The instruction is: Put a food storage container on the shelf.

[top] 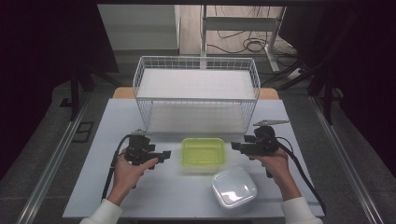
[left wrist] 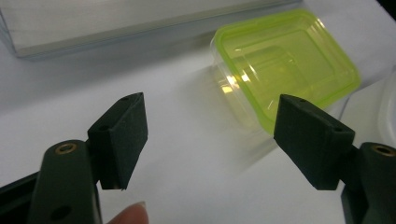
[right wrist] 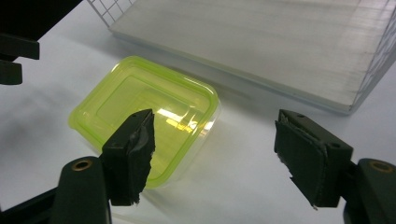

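The green-lidded container (top: pixel 203 152) sits mid-desk in front of the wire basket (top: pixel 196 93), long axis crosswise, squarely between the left gripper (top: pixel 161 155) and right gripper (top: pixel 236 146), both spread-jawed and empty, about equally near.

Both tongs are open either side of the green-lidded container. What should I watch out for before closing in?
1. The green-lidded container looks light, with clear thin walls; if only the left tongs or right tongs push, it may slide on the smooth table.
2. The wire basket stands just behind it, so a forward nudge could drive it against the mesh.
3. The clear container sits close by the right hand and could get bumped.
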`<state>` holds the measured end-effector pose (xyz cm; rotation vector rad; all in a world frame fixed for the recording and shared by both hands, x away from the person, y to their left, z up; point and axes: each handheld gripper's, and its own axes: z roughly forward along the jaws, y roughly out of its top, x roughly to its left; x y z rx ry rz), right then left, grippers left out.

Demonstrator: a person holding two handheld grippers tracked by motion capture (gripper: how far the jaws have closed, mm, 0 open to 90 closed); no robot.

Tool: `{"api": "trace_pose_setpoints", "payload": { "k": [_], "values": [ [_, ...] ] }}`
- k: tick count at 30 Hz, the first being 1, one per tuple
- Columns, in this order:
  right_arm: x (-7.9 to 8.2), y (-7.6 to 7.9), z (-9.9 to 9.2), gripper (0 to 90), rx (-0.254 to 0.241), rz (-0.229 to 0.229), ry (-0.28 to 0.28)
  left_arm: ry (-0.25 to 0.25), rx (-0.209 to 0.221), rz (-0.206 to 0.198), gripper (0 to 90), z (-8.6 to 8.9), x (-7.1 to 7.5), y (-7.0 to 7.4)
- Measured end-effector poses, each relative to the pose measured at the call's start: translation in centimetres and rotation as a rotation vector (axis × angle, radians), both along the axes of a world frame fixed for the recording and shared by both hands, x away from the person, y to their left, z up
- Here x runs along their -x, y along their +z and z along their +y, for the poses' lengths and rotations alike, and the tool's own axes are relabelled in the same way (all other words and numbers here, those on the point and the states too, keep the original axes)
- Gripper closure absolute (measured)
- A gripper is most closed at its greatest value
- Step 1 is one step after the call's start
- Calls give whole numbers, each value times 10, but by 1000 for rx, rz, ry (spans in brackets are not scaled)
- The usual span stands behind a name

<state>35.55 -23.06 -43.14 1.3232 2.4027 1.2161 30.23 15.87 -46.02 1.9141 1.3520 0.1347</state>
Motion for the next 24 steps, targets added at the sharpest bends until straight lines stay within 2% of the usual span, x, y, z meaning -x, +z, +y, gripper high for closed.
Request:
{"api": "trace_pose_setpoints", "payload": {
  "k": [1,6,10,13,14,17,23,24],
  "values": [
    [-1,0,0,300,0,5,1,0,13,10,266,-1,-2,0],
    [-3,-3,3,344,-7,23,15,4,21,37,269,-5,-10,-2],
    [-7,-10,8,373,18,47,27,4,38,58,281,-14,-19,-3],
    [-8,-12,9,378,21,56,32,8,88,93,290,-18,-26,-7],
    [-8,-12,9,378,21,56,32,8,88,93,296,-18,-26,-7],
    [-7,-13,10,378,33,53,30,2,111,128,312,-25,-33,-13],
    [-8,-15,11,388,40,63,29,-5,108,141,340,-30,-38,-17],
    [-8,-17,12,393,40,68,28,-6,128,160,347,-30,-41,-19]
  ]
}}
